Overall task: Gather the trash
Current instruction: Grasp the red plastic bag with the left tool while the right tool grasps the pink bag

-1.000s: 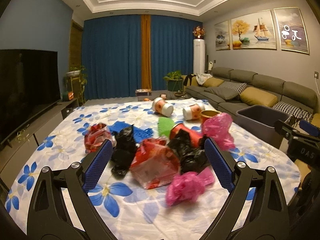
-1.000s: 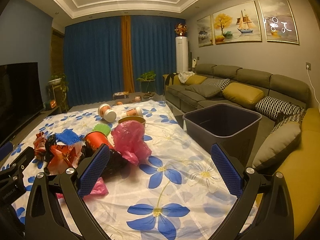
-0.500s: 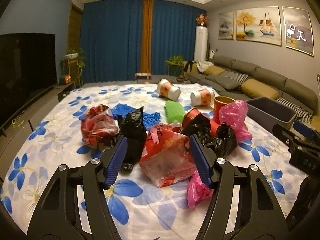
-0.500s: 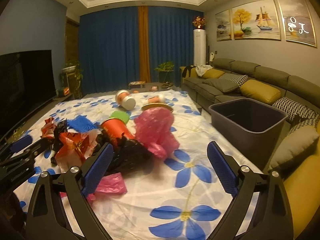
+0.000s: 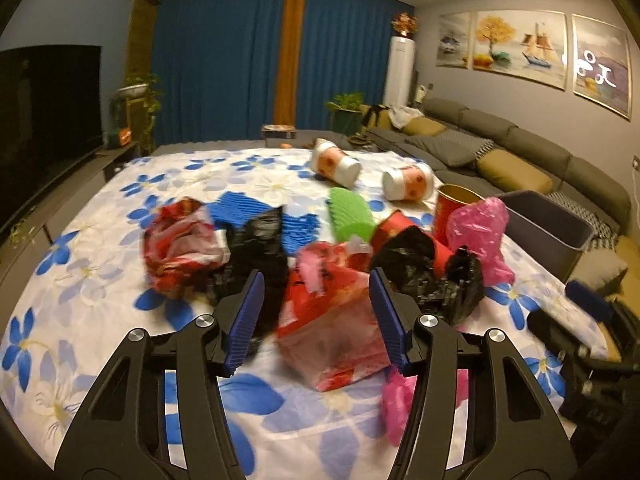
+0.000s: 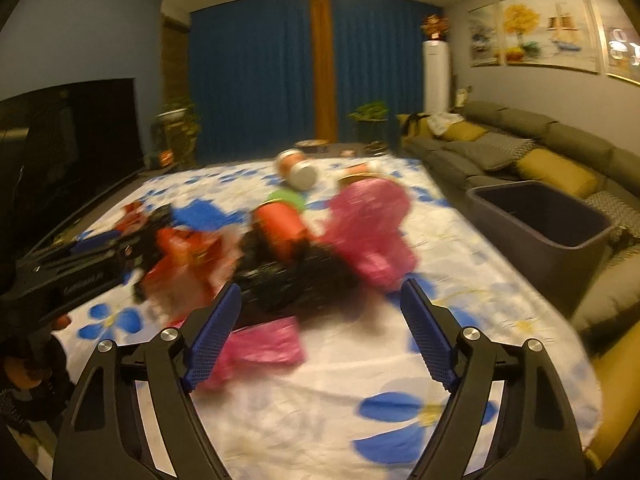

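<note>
A heap of trash lies on a flowered tablecloth. My left gripper is open, its jaws on either side of a red and clear plastic bag, not touching it. Black bags, a pink bag, red cups, a green piece and a blue piece lie around it. My right gripper is open and empty, just before a black bag and a big pink bag. A flat pink bag lies by its left finger.
A dark grey bin stands off the table's right edge, before a grey sofa. Two white and orange cups lie at the table's far end. A TV stands on the left. The left gripper shows in the right wrist view.
My left gripper has narrowed and moved closer around the red and clear bag. My right gripper has swung left and forward toward the heap; its view is blurred.
</note>
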Tool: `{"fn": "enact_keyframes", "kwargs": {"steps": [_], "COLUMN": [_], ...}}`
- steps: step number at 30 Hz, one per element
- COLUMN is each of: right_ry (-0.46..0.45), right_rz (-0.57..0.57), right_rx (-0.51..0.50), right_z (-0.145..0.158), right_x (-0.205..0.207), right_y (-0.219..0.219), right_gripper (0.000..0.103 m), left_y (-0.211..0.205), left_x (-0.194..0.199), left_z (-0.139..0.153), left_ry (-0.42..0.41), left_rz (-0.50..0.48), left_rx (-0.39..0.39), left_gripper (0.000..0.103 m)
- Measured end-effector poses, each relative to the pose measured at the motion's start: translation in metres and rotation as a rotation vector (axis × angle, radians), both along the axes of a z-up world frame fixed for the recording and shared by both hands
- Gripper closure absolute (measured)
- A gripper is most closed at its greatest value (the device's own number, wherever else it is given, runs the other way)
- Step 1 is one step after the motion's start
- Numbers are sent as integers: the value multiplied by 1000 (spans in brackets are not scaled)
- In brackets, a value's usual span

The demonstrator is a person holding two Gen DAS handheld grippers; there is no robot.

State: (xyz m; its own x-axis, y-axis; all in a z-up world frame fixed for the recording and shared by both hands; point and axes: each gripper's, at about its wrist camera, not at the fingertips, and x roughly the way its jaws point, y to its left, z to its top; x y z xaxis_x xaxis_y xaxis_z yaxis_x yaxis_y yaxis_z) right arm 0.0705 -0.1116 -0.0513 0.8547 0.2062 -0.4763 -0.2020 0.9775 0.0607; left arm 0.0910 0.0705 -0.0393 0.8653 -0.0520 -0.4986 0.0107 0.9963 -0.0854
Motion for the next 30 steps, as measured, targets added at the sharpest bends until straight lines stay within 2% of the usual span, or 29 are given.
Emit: {"fn": "enact_keyframes", "kwargs": {"steps": [4,7,13,17,21,30], "right_ry": [34,63,143,172,144,72], "right_rz": [91,128,175,201,203,151], "right_rx": [-13,-25,-21,-24,-30,16], "right_z": [-9,-18,-30,-34,-33,-15], "right_x": [0,3,9,12,7,-10], "right_y": [24,40,55,58,56,22], "right_gripper": [27,35,50,74,79,80], "left_y": [19,34,47,46,34,4], "left_x": [-13,-21,-32,-31,-28,-2], "left_z": [4,7,6,4,2,-4], "left_ry": [-18,-32,-46,-35,-30,-2], "left_rz": [71,116,139,121,83,9], "left_rx": [-8,-15,-20,-39,-36,-38], "left_gripper": [49,47,41,40,40,40]}}
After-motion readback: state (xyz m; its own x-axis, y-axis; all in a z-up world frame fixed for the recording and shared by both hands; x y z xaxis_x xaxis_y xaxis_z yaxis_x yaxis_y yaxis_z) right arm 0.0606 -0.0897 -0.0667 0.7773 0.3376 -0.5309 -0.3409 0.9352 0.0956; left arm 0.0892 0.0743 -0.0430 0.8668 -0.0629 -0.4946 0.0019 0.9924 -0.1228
